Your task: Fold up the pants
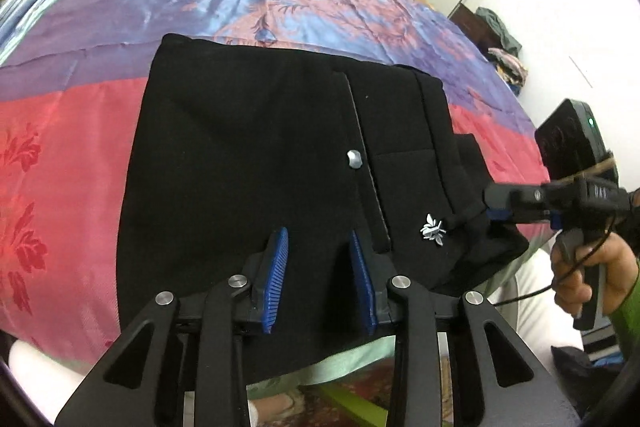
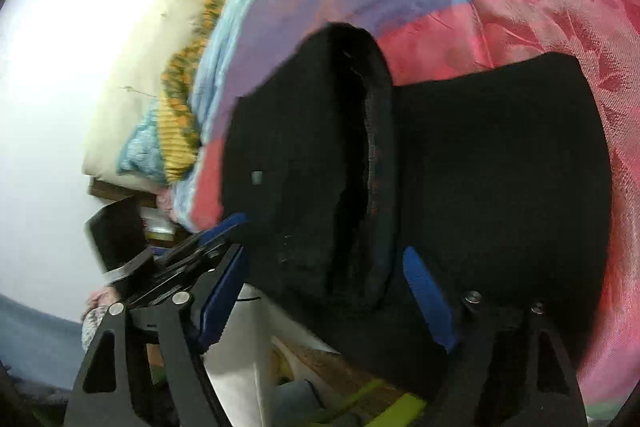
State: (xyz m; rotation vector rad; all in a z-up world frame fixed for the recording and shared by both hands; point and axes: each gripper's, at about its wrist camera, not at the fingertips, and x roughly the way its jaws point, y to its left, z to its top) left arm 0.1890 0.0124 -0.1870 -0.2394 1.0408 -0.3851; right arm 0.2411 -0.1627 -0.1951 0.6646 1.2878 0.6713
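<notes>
Black pants (image 1: 248, 163) lie folded on the bed, with a silver button (image 1: 354, 159) and a silver bee emblem (image 1: 433, 229) on top. My left gripper (image 1: 320, 247) is open just above the pants' near edge, with its blue pads (image 1: 276, 279) apart and empty. My right gripper (image 2: 328, 291) is open around the pants' waist end (image 2: 352, 163), where the layers bulge up; the fabric lies between its blue pads (image 2: 428, 299). In the left wrist view the right gripper (image 1: 496, 205) sits at the pants' right corner.
The bed has a red, purple and blue patterned cover (image 1: 64, 155). The bed's near edge runs just below the pants. A pile of clothes (image 1: 504, 55) lies at the far right by white cupboards. A pillow and folded blankets (image 2: 180, 99) lie at the bed's head.
</notes>
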